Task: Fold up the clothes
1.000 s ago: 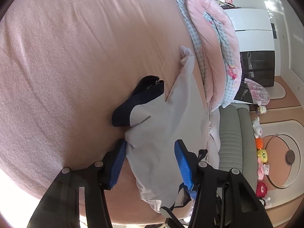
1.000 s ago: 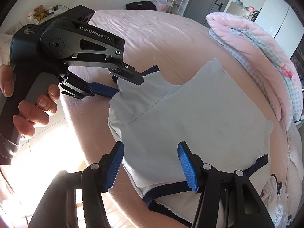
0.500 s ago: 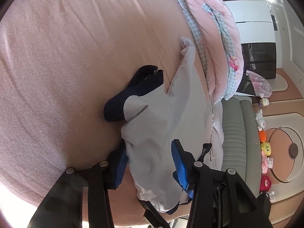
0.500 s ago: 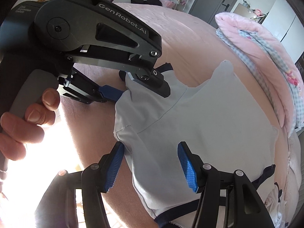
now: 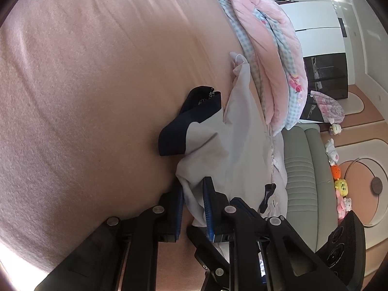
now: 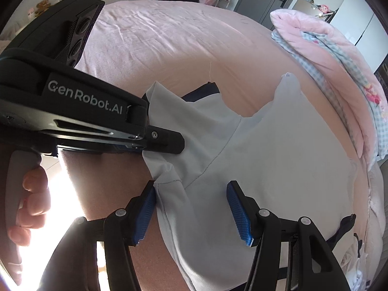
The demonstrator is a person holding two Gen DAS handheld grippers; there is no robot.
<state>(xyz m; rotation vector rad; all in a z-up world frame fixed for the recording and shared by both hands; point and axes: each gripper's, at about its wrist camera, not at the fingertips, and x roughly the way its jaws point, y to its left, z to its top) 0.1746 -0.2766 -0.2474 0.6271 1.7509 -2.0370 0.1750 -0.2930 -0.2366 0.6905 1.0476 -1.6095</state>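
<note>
A pale grey shirt (image 5: 230, 150) with navy trim (image 5: 174, 138) lies spread on the pink bed sheet (image 5: 97, 97). My left gripper (image 5: 194, 201) is shut on the shirt's near edge, and cloth bunches between its blue pads. In the right wrist view the same left gripper (image 6: 167, 143) pinches the shirt (image 6: 278, 157) at its left shoulder corner, which is lifted and puckered. My right gripper (image 6: 191, 213) is open. Its blue pads (image 6: 145, 211) straddle the shirt's near left edge without clamping it.
A folded pink and blue-checked quilt (image 5: 266, 55) lies along the far side of the bed, also seen as the quilt (image 6: 339, 55). A grey padded bench (image 5: 303, 169) and plush toys (image 5: 337, 172) are beyond the bed's edge. A person's hand (image 6: 31, 194) holds the left gripper's handle.
The left gripper's jaws closed on the shirt's edge and gathered cloth. The right gripper moved closer to that same corner and stayed open.
</note>
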